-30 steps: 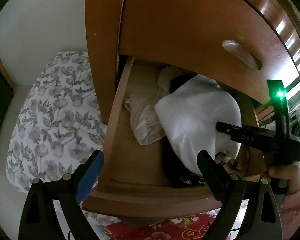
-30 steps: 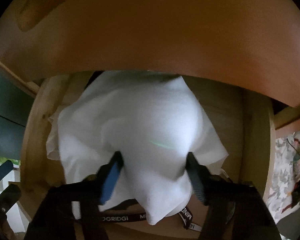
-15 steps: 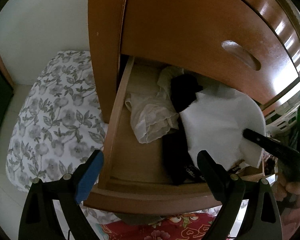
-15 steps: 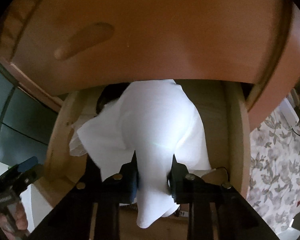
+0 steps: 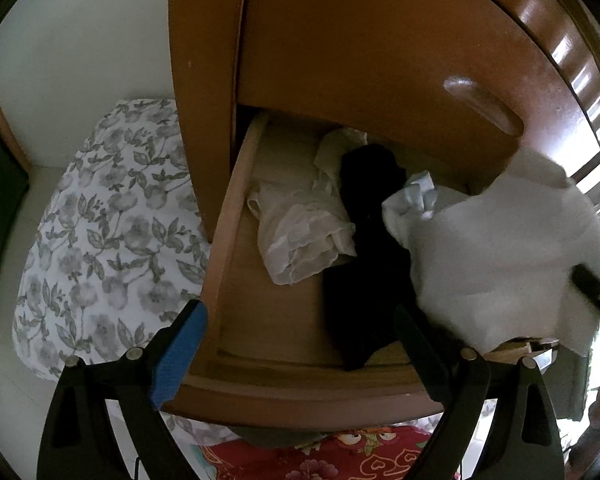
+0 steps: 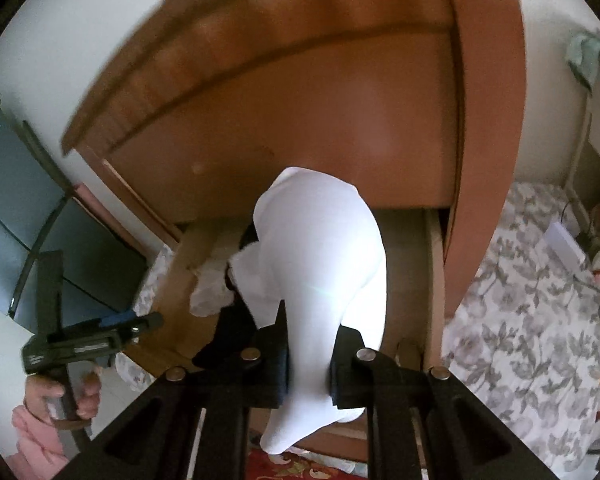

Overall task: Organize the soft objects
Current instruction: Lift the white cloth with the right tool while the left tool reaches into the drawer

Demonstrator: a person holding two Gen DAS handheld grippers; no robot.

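Right gripper [image 6: 308, 364]: jaws have just closed, clamping the white cloth [image 6: 320, 264] at frame centre. Left gripper [image 5: 300, 344]: jaws open, empty; only its view shows the drawer's [image 5: 300, 396] black garment [image 5: 364, 248].

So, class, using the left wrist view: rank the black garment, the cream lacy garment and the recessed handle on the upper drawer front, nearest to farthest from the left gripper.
1. Black garment: in the open drawer, just beyond the left gripper, toward its right finger.
2. Cream lacy garment: farther back in the drawer, left of the black one.
3. Recessed handle: upper right, on the drawer front above.
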